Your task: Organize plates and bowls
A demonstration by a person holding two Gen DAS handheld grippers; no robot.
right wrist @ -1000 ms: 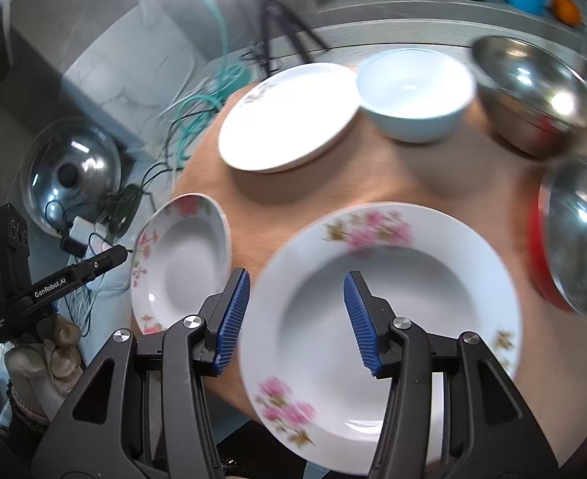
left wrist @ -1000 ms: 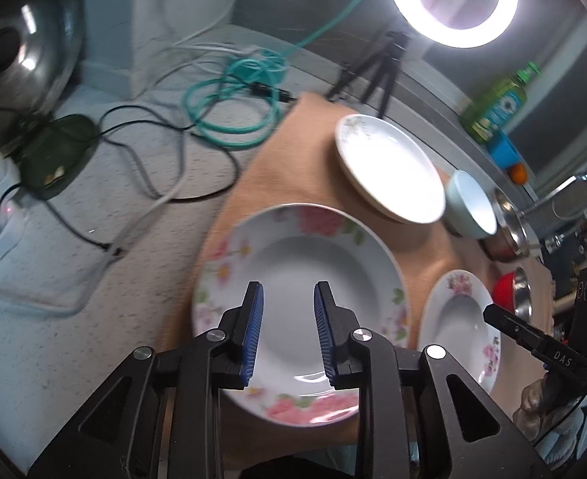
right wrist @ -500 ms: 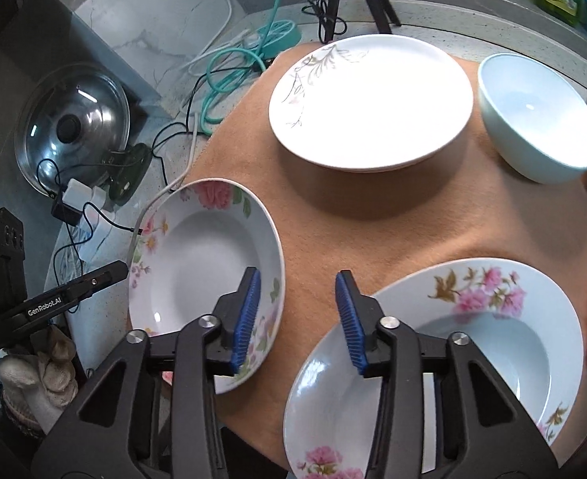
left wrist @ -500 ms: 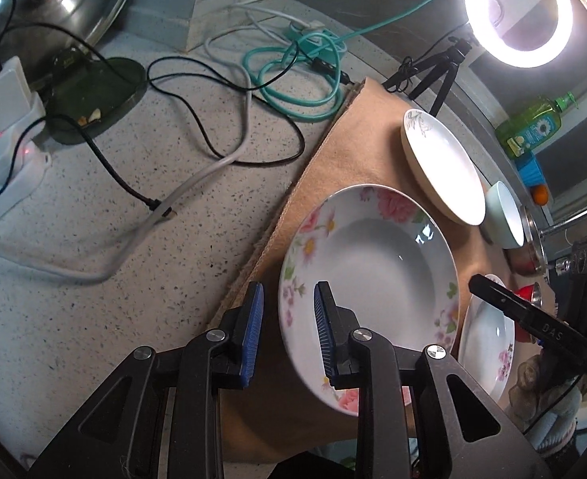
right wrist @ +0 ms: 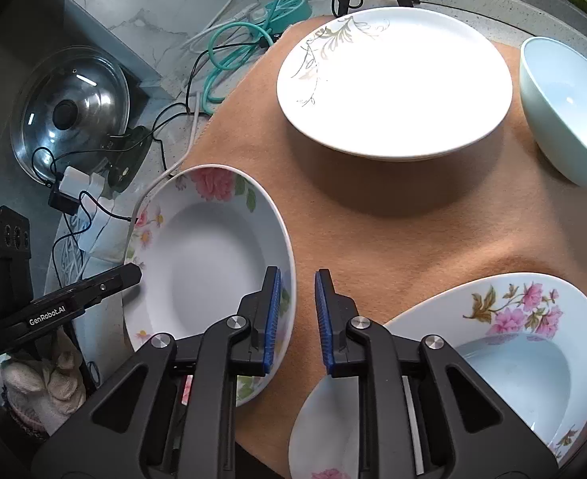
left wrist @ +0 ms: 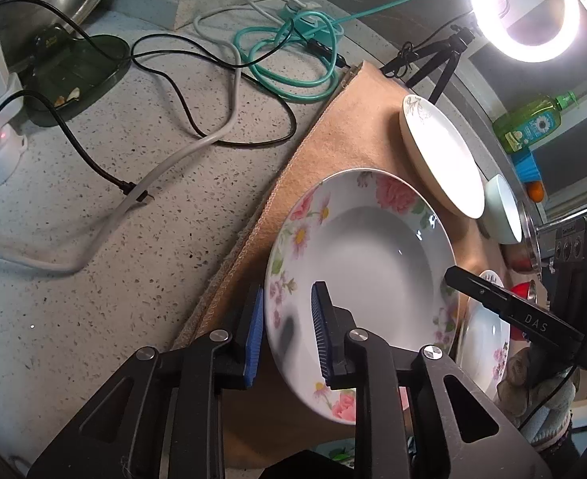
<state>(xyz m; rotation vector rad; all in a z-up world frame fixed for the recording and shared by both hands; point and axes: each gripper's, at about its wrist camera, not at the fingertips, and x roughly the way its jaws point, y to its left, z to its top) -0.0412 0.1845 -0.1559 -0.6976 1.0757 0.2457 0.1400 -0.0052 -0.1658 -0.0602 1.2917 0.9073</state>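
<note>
A floral deep plate (left wrist: 373, 263) lies on the tan mat (left wrist: 333, 135), its left rim lifted between the pads of my left gripper (left wrist: 285, 339); the jaws straddle the rim with a gap. It also shows in the right wrist view (right wrist: 209, 263). My right gripper (right wrist: 296, 319) is open over bare mat between that plate and a second floral plate (right wrist: 512, 355) at lower right. A plain white plate (right wrist: 393, 80) and a pale blue bowl (right wrist: 564, 107) sit farther back.
Cables (left wrist: 229, 80), a teal cord (left wrist: 289, 60) and a green dish (left wrist: 74, 76) lie on the speckled counter left of the mat. A pan lid (right wrist: 70, 107) leans at the left. A ring light (left wrist: 524, 8) on a tripod, a soap bottle (left wrist: 528, 123) and metal bowls stand behind.
My left gripper moved to the floral plate's left rim, which now sits between its pads. My right gripper narrowed and shifted left off the second floral plate, over bare mat.
</note>
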